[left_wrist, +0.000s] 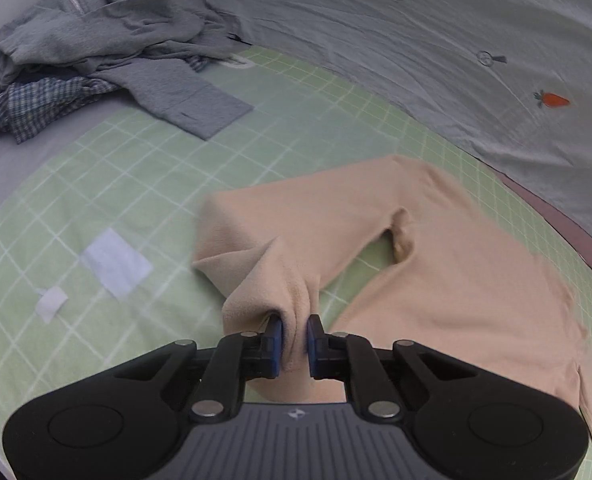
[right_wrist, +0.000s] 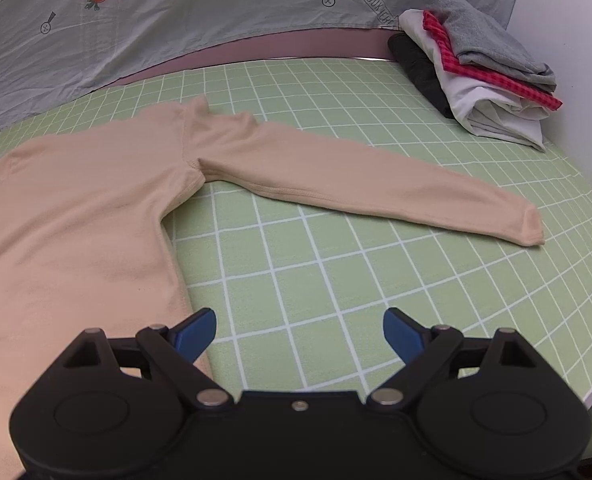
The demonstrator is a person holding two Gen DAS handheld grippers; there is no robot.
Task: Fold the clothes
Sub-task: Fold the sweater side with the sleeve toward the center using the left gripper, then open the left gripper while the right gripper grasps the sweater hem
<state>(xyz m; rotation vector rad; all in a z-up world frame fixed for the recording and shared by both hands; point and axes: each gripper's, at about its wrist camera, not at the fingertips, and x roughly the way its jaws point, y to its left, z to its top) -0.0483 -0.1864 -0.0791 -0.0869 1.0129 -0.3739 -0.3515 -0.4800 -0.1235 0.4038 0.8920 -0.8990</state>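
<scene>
Left gripper (left_wrist: 295, 338) pinches peach sleeve (left_wrist: 280, 280) over green mat (left_wrist: 144, 184) (white-gridded).

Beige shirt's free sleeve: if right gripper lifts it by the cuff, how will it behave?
Probably floppy: the sleeve lies flat on the mat, so it should sag. Likely light, thin knit. The left gripper bunches the other sleeve easily, so expect folds at the pinch.

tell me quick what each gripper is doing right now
Left gripper: shut on the sleeve of the beige shirt.
Right gripper: open, holding nothing, above the green mat.
</scene>
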